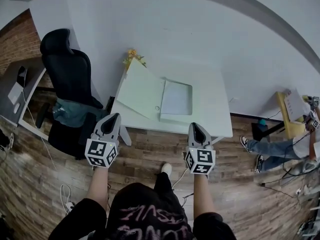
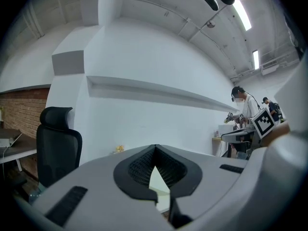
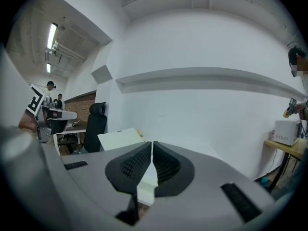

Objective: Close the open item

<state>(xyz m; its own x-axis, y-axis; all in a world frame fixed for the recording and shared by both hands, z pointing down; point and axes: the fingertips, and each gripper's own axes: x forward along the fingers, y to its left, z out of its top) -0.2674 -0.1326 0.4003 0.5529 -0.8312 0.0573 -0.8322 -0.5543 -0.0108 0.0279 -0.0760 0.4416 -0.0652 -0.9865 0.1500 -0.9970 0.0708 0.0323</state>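
While flat lid (image 1: 141, 91) tilts, box (image 1: 176, 99) gapes

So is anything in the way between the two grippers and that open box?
Nothing visible does. The left gripper and right gripper hang before the table, with only bare tabletop between them and the box.

Table (image 1: 212, 114) sits mid-frame in the head view, open box (image 1: 176, 98) on it, its lid (image 1: 141, 90) raised on the left. Chair (image 1: 67, 69) upper left beside the table, flowers (image 1: 133, 57) behind the lid. Left gripper (image 1: 114, 117) and right gripper (image 1: 194, 127) are just below the table's near edge.
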